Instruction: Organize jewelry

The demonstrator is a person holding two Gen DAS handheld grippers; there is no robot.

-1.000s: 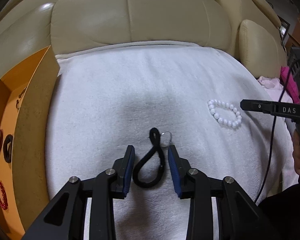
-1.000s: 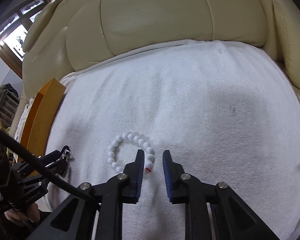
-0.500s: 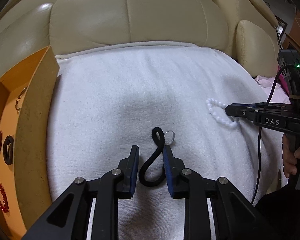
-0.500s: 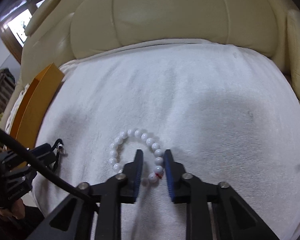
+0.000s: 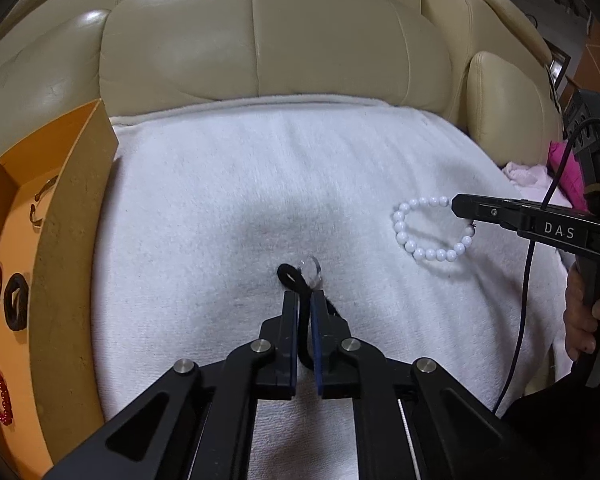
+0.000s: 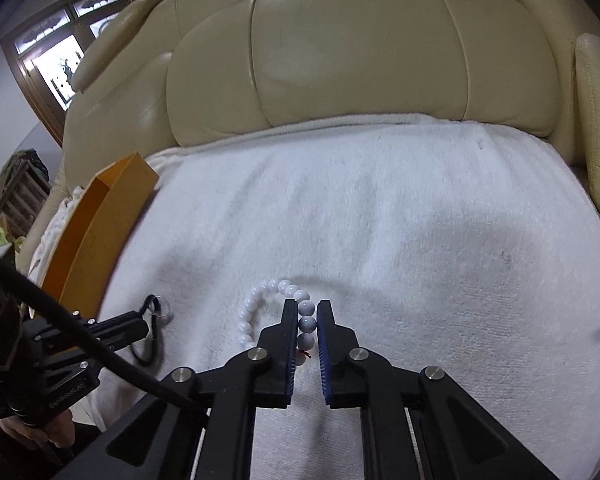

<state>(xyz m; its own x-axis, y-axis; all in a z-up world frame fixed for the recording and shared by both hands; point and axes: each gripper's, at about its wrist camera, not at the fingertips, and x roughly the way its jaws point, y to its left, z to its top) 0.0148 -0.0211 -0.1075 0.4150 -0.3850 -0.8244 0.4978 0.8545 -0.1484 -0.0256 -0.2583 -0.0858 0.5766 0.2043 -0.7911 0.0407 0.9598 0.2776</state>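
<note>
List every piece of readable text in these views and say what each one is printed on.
"DAS": white letters on the side of the right gripper, seen from the left wrist view.
"GenRobot.AI": faint embossed lettering on the body of the left gripper, seen from the right wrist view; small, so this reading is uncertain.
No other text is visible.

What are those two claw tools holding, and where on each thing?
The left gripper pinches the black cord mid-loop, near its clear bead. The right gripper clamps the white bead bracelet on one side's beads.
</note>
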